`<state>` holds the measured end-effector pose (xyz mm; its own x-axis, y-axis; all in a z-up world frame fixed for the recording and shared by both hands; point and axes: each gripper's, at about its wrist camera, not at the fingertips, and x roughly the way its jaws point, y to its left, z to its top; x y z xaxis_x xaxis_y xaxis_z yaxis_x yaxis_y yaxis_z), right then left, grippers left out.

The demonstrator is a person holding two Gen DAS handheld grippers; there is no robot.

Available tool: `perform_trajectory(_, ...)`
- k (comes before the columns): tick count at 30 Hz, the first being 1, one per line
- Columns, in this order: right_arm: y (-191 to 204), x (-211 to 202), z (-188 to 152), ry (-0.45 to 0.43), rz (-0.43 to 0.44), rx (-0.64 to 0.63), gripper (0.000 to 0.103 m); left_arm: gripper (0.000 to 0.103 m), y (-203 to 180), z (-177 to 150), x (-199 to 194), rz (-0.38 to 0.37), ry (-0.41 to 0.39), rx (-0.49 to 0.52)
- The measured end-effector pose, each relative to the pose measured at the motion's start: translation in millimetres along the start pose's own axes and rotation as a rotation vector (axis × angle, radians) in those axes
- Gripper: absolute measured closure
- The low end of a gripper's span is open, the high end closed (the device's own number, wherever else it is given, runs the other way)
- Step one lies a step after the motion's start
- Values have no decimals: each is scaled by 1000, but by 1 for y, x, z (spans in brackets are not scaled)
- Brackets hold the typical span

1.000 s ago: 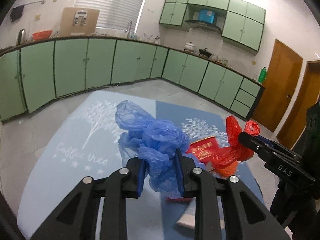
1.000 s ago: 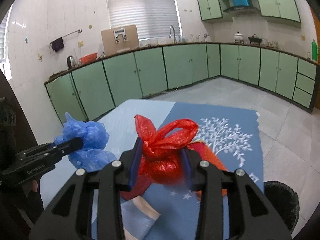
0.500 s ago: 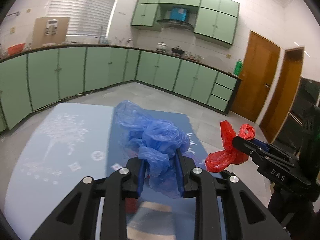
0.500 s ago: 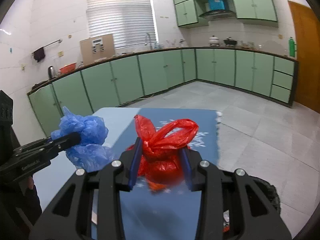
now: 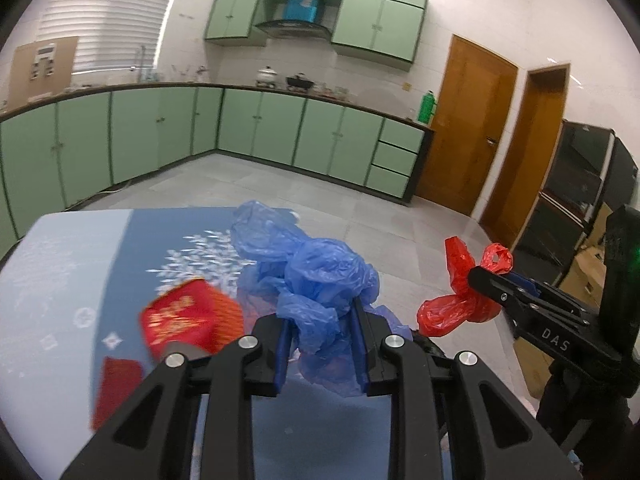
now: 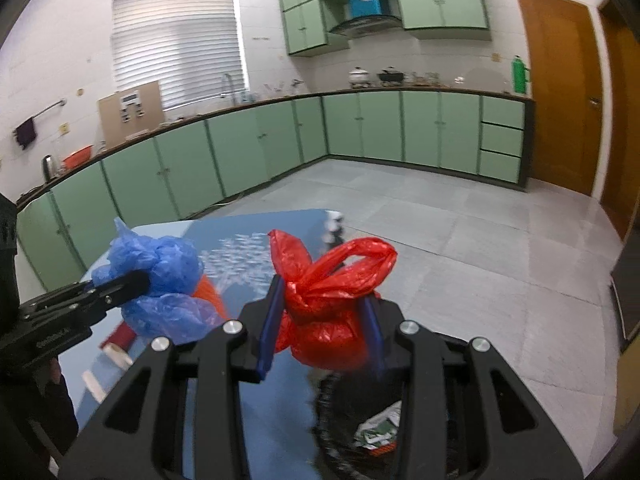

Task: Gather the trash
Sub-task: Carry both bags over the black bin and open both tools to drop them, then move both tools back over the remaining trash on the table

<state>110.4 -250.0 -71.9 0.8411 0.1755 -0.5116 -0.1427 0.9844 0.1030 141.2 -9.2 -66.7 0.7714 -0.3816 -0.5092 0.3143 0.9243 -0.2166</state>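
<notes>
1. Left gripper [image 5: 320, 336] clamped on blue bag [image 5: 316, 276], frame centre, above blue table [image 5: 60, 280].
2. Right gripper [image 6: 322, 326] clamped on red bag [image 6: 320, 308], centre; black bin [image 6: 360, 420] at lower frame.

Kitchen, white tiled walls. Green base cabinets [image 6: 360, 132] run along two walls under dark counter; green wall cabinets [image 5: 320, 12] above range hood [image 5: 294, 26]. Window with white blinds [image 6: 176, 48] behind tap. Grey tiled floor [image 6: 460, 232]. Two brown wooden doors [image 5: 472, 128] at right.
</notes>
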Motion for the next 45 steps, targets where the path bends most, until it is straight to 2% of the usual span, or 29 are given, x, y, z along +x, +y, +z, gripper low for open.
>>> perform_trajectory(15,-100,34,-43,80,-160,100,68,77,-79,-12,98,-127,68,76)
perform_trajectory(21,-119,47,-55,112,-186,125,67,77,-98,-17,132,-131,118,79)
perform_trajectory(25,-126,59,-61,148,-208,139,59,68,-103,-20,155,-139,189,58)
perform_trajectory(27,-132,62,-64,159,-217,146,54,59,-103,-20,159,-155,211,41)
perform_trajectory(30,-139,64,-67,160,-236,166,42,46,-102,-19,158,-163,214,30)
perform_trajectory(33,-141,62,-67,150,-250,176,31,39,-98,-18,154,-165,212,20)
perform_trajectory(35,-140,60,-66,142,-267,177,15,38,-95,-17,149,-159,205,17)
perform_trajectory(40,-131,52,-59,135,-274,195,9,29,-84,-11,123,-118,151,30)
perform_trajectory(45,-109,38,-51,116,-230,213,8,24,-64,-7,87,-57,107,54)
